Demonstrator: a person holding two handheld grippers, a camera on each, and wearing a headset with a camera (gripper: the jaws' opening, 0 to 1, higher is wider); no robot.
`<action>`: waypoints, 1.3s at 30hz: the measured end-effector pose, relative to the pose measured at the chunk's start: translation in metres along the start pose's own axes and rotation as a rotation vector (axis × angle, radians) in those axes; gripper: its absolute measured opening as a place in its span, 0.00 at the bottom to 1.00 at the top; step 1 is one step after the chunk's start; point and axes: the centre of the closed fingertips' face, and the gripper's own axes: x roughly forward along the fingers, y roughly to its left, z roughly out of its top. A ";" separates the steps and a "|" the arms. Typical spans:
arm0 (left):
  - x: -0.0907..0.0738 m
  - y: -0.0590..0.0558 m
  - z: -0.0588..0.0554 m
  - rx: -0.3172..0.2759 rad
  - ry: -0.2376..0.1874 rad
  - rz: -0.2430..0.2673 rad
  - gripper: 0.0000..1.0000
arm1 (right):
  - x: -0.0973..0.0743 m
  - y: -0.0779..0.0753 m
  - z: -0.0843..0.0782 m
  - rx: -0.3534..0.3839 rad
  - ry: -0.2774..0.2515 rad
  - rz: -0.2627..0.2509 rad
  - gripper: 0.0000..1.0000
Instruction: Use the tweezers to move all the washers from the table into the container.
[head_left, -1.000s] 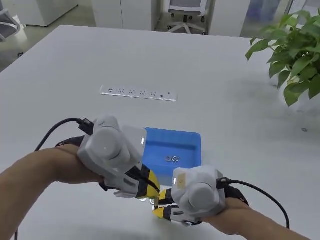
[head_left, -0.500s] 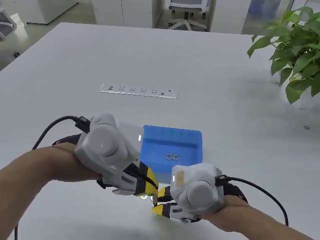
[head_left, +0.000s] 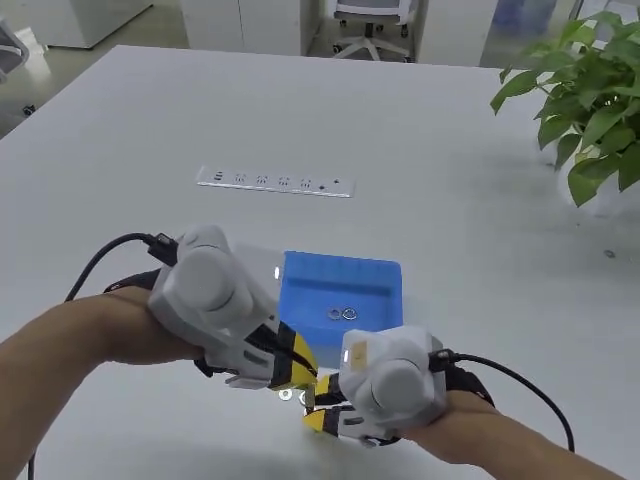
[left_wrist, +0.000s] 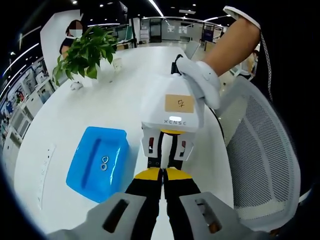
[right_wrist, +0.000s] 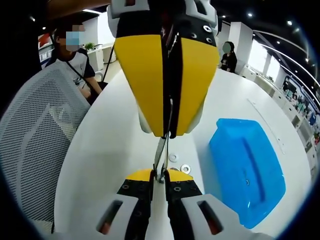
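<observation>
Toward the near edge of the tabletop (head_left: 450, 200), the blue container (head_left: 340, 265) is holding two washers (head_left: 342, 316). Nearer still, the left tool (left_wrist: 163, 173) and right tool (right_wrist: 160, 176) are both clamping the thin, springy tweezers (right_wrist: 163, 142). Two loose washers (right_wrist: 186, 168) are lying flat beside them: light, slick, probably best pinched across the rim.
</observation>
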 end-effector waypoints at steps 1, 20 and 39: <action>0.000 -0.001 0.000 -0.002 0.000 -0.003 0.05 | 0.000 0.000 0.000 0.003 0.001 0.003 0.10; -0.006 -0.003 0.002 0.008 0.009 0.007 0.05 | -0.004 0.002 0.005 -0.009 0.018 0.005 0.09; -0.027 -0.005 0.032 0.044 -0.010 0.009 0.05 | -0.032 -0.004 0.026 0.010 -0.004 -0.053 0.10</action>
